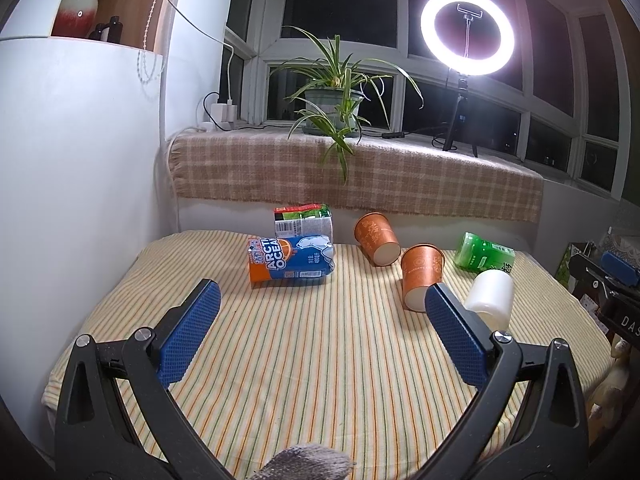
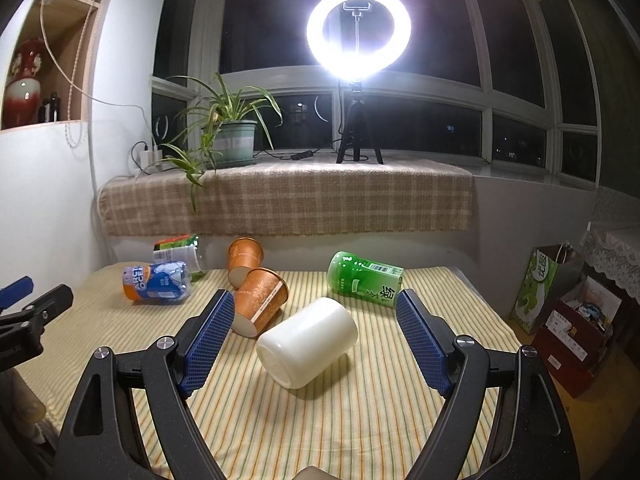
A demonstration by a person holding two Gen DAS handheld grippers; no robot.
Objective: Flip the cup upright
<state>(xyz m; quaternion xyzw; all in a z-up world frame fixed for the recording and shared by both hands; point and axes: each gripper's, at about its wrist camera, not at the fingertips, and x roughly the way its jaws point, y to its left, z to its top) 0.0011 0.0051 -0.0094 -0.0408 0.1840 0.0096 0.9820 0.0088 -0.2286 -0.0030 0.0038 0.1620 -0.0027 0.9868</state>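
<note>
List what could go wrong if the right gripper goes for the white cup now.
1. The white cup lies on its side on the striped cloth; a smooth round wall may roll or slip out as the open right gripper closes.
2. The near orange paper cup lies just left of it, by the left finger, so it could be knocked or pinched.
3. The green bottle lies just behind; pushing the cup forward could set it rolling.

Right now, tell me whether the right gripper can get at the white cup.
Probably yes: the right gripper is open, the white cup lies on its side between its jaws, untouched, with only the orange paper cup close beside.
</note>
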